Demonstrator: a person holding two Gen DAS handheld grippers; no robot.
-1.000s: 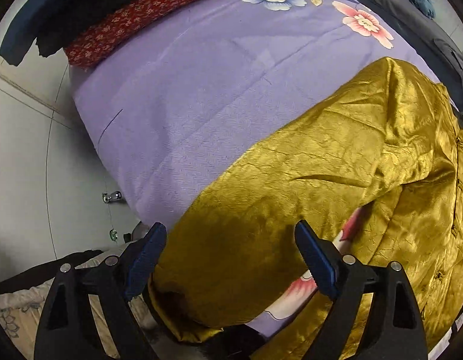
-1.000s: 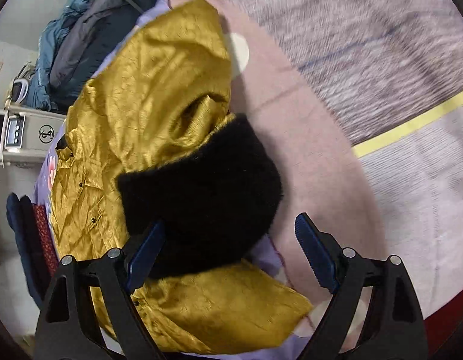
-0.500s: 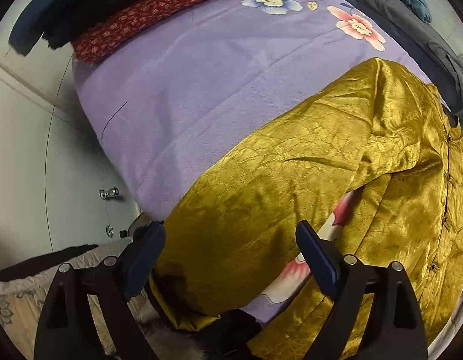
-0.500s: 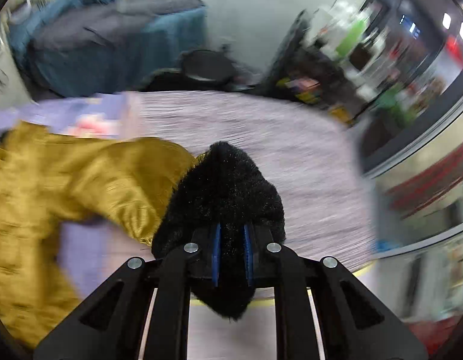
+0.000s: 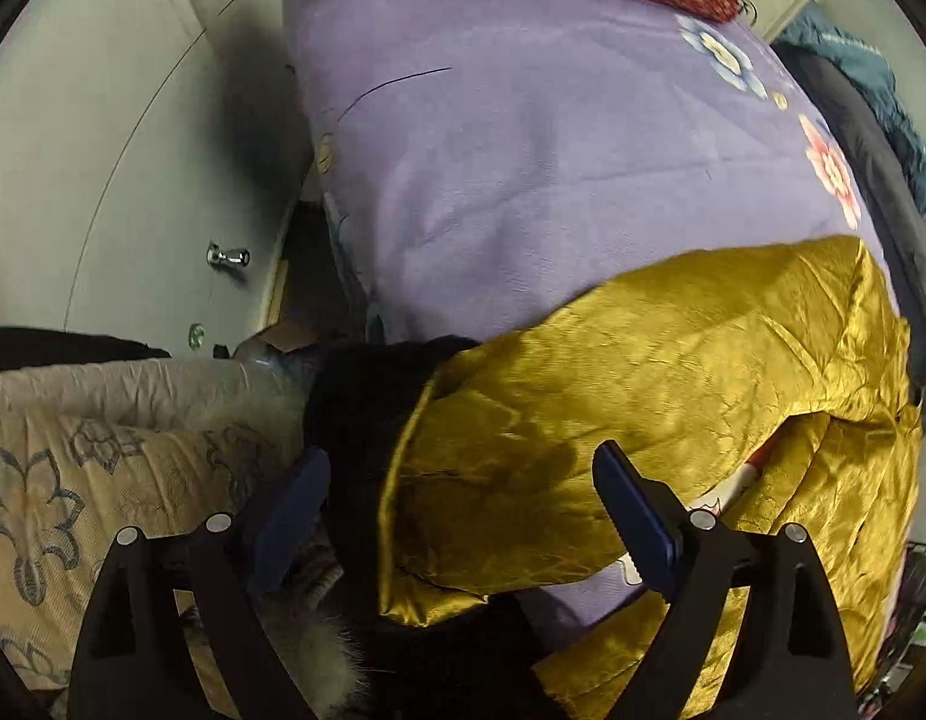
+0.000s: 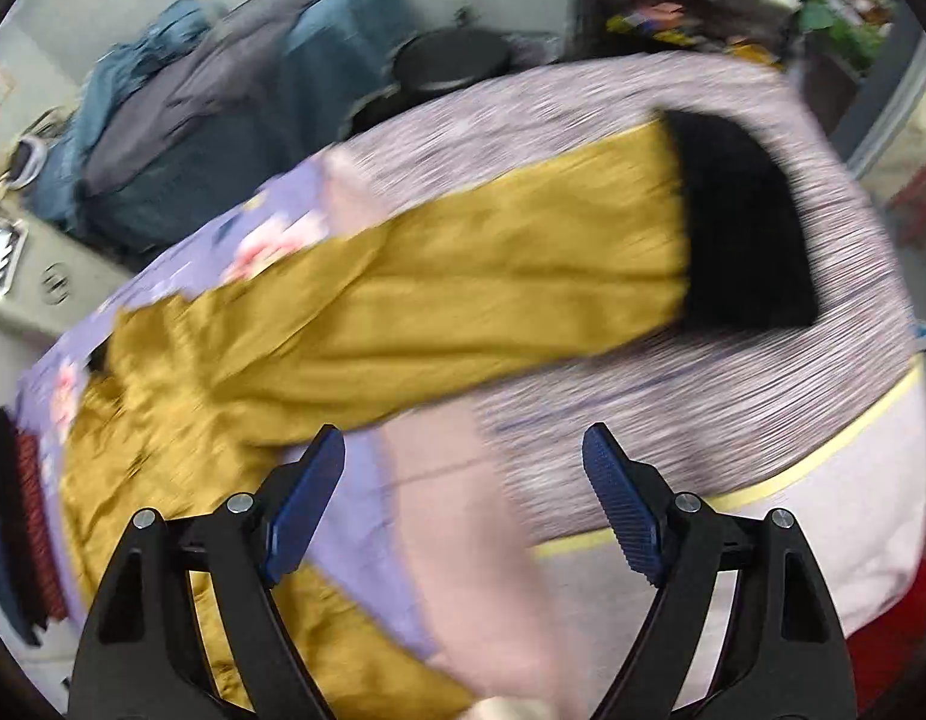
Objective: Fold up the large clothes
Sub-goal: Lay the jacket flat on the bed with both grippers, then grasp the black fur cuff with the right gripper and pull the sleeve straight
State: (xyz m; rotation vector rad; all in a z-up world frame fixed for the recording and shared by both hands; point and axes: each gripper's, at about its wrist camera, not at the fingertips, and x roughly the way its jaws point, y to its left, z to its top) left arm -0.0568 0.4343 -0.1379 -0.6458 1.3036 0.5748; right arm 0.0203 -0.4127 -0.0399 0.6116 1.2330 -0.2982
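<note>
Right gripper (image 6: 463, 504): jaws just reopened wide, empty; black fur cuff (image 6: 742, 222) released at one o'clock, gold sleeve (image 6: 463, 294) laid straight for folding.

1. The left gripper (image 5: 459, 519) points straight down, jaws spread wide, its blue pads (image 5: 634, 519) at about 5 and 7 o'clock of its own view, pressing nothing.
2. The right gripper (image 6: 463, 501) tilts steeply downward; its jaws have just been opening and stand wide, nothing between them.
</note>
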